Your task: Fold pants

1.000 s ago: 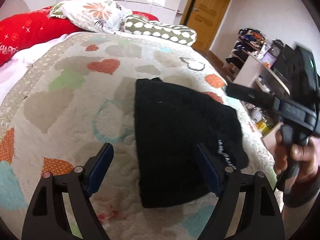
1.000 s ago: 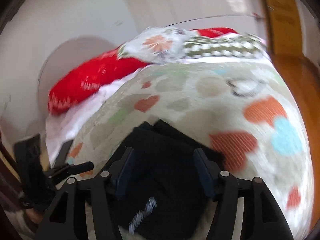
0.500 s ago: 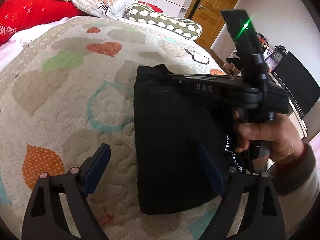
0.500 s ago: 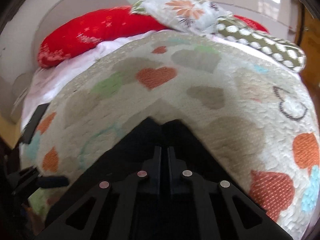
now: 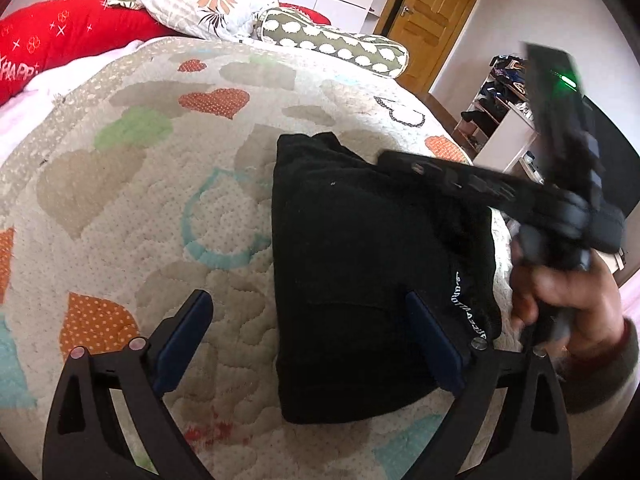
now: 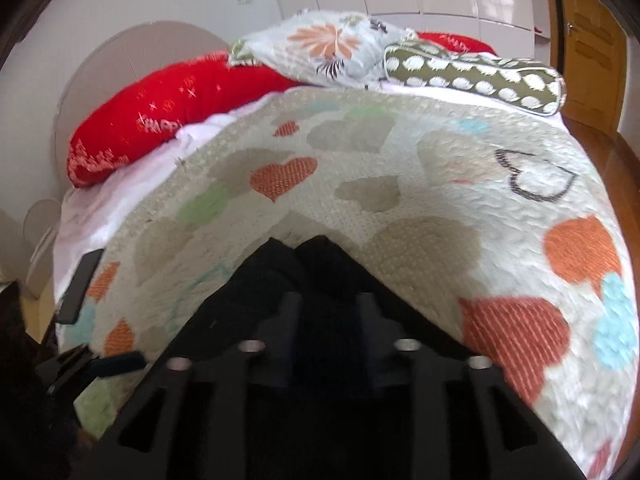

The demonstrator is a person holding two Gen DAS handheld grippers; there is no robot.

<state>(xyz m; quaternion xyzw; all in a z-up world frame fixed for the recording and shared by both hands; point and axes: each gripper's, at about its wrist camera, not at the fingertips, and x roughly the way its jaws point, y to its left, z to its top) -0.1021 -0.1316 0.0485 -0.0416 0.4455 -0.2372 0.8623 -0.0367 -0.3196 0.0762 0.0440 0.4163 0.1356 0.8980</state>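
Pants: black pants (image 5: 372,264) already folded into a compact bundle on the heart-patterned quilt (image 5: 168,208), at 3 o'clock of the teal ring.
Left gripper (image 5: 316,344): jaws spread wide, just been opening, clamping nothing.
Right gripper (image 6: 328,320): jaws partly apart, just been opening over the fabric; a grip I cannot tell.
Left to do: probably only tidying.

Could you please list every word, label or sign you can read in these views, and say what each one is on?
"HAPP", cut off by the frame edge or a fold: white letters on the red pillow at the head of the bed.
White lettering along the edge of the folded black pants: too small and skewed to read.
Nothing else legible; the right gripper shows only a green light, no readable marking.
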